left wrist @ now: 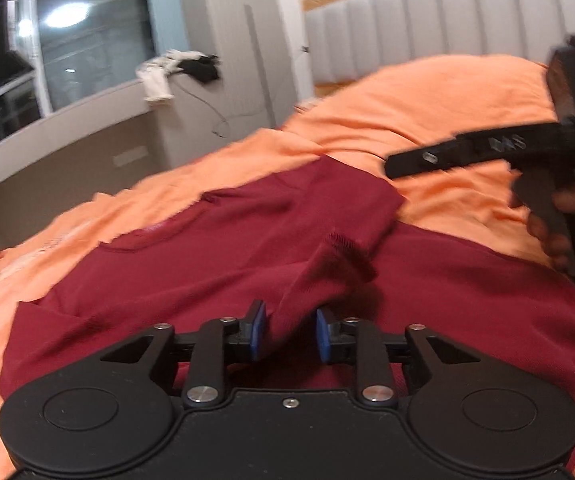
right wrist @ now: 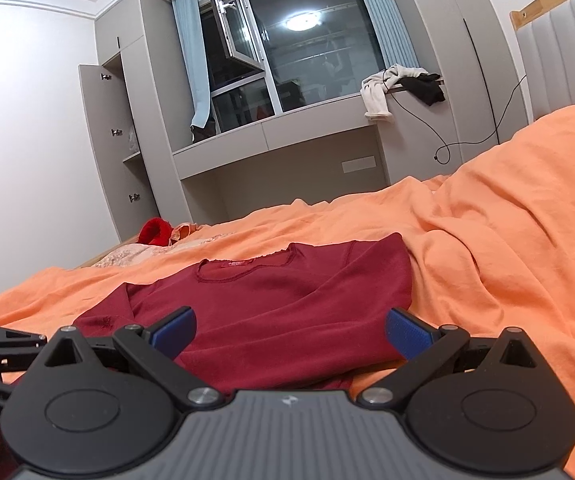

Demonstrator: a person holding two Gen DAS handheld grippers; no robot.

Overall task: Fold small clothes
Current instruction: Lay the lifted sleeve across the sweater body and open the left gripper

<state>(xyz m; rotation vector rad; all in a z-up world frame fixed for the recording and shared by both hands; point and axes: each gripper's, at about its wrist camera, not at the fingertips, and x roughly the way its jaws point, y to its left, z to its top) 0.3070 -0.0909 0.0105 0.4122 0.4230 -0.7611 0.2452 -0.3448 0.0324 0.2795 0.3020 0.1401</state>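
A dark red long-sleeved top (left wrist: 191,256) lies spread on the orange bedspread (left wrist: 427,92). One sleeve (left wrist: 315,276) is folded in across its body, cuff raised. My left gripper (left wrist: 290,332) is open low over the top, and the sleeve's fabric runs loosely between its blue pads (left wrist: 258,330). In the right wrist view the top (right wrist: 287,292) lies flat, neckline away from me. My right gripper (right wrist: 291,334) stands open and empty just above its near hem. In the left wrist view the right gripper (left wrist: 397,166) hovers over the bedspread, held by a hand (left wrist: 555,220).
A grey padded headboard (left wrist: 447,20) stands behind the bed. White and black clothes (right wrist: 399,88) hang off the window ledge, with a cable (right wrist: 443,148) trailing below. A red garment (right wrist: 155,232) lies at the bed's far side. A wardrobe door (right wrist: 103,136) is ajar.
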